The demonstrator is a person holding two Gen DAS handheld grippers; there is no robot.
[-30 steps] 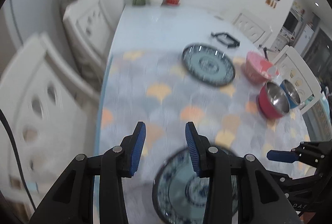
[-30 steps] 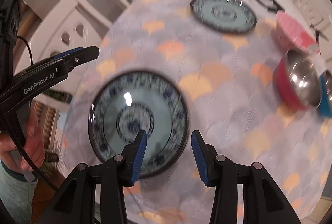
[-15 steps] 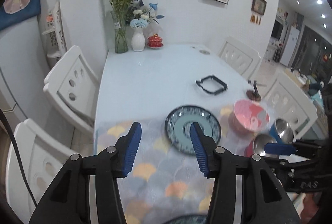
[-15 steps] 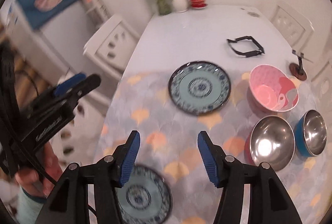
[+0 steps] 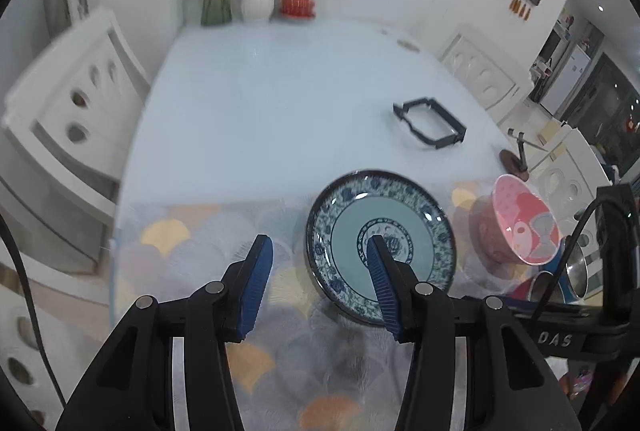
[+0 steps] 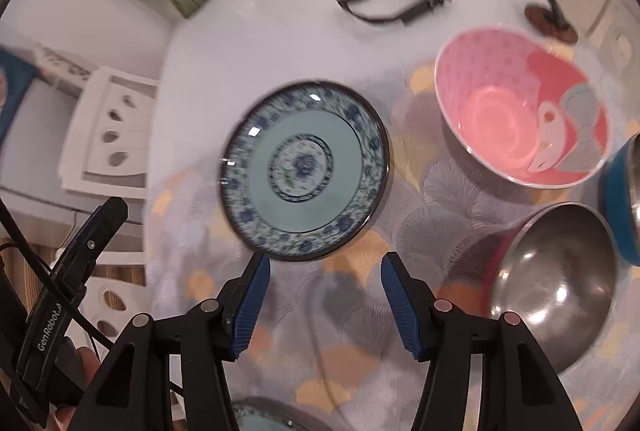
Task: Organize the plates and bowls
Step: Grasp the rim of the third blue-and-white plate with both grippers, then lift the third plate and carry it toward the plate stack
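Beyond the patterned mat (image 5: 192, 231) the white table (image 5: 280, 103) lies mostly bare to its far edge, while both grippers, left (image 5: 318, 287) and right (image 6: 324, 305), tilt downward with jaws apart and empty near one of two blue-patterned plates (image 6: 304, 167), beside three bowls: pink (image 6: 520, 107), red-sided steel (image 6: 556, 287), blue (image 6: 622, 199).

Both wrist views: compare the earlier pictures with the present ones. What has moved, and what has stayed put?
Both grippers left the near plate and travelled up the table toward the far plate. The left gripper and right gripper now stand wider open than at first, both empty. Neither plate, the pink bowl, nor the steel bowls shifted.
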